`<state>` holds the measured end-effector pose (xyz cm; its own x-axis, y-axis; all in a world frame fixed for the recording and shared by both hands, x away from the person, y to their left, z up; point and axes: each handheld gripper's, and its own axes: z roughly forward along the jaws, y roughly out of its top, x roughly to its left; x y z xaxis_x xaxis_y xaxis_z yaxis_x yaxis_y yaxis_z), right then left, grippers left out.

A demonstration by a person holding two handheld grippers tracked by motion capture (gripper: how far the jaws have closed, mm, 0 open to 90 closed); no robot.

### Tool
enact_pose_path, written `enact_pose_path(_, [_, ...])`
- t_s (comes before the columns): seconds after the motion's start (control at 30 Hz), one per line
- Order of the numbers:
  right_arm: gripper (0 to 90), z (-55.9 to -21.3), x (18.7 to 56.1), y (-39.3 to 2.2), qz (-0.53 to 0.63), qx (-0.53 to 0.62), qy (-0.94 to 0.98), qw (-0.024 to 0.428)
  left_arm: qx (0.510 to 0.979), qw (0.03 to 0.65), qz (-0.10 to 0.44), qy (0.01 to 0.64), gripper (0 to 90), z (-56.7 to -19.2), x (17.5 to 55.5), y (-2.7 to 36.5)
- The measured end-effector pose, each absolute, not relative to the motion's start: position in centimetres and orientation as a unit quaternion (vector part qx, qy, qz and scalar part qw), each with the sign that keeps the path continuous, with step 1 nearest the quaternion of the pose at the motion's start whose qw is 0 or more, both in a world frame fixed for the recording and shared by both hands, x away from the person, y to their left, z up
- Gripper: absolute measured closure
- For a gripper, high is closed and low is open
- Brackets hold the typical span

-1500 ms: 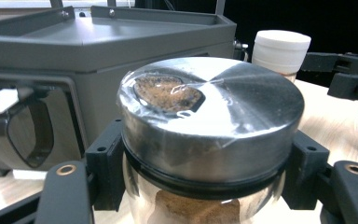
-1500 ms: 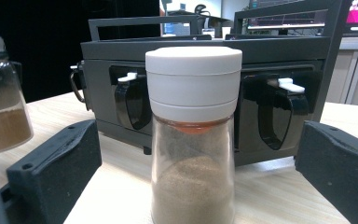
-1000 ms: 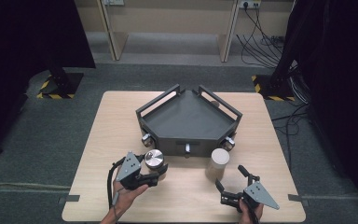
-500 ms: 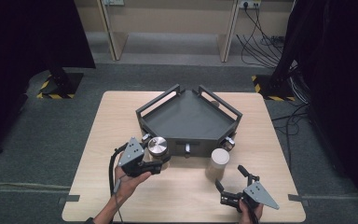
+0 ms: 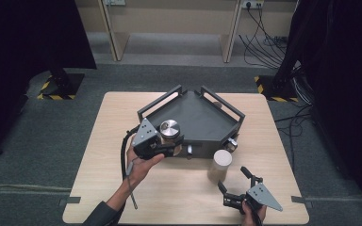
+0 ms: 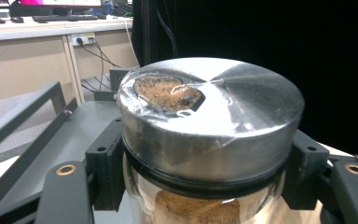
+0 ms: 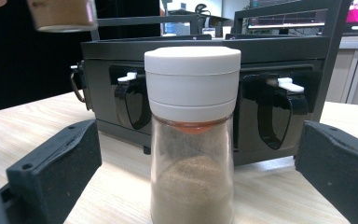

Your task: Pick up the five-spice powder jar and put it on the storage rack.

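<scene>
Steel-lidded jar (image 5: pixel 169 128) now higher, over tray (image 5: pixel 202 117).

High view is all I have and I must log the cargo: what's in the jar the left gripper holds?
Observer: The metal-lidded jar holds brown granules, seen through its glass in the left gripper view.
Operator: Is the lid sealed?
Observer: Clear film covers the lid's opening.
Operator: And the white-capped jar?
Observer: The white-capped jar holds grey-brown powder, standing between the right gripper jaws, untouched.
</scene>
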<state>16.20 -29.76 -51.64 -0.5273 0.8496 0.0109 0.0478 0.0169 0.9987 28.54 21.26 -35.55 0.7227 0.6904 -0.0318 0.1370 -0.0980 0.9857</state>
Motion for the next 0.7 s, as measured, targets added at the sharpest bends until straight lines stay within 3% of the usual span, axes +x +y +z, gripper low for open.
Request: enact_pose_path(0.7, [0.5, -51.6, 16.3, -29.8, 0.605, 0.354, 0.633, 0.327, 0.678, 0.589, 0.264, 0.353, 30.6, -35.1, 33.2, 19.3])
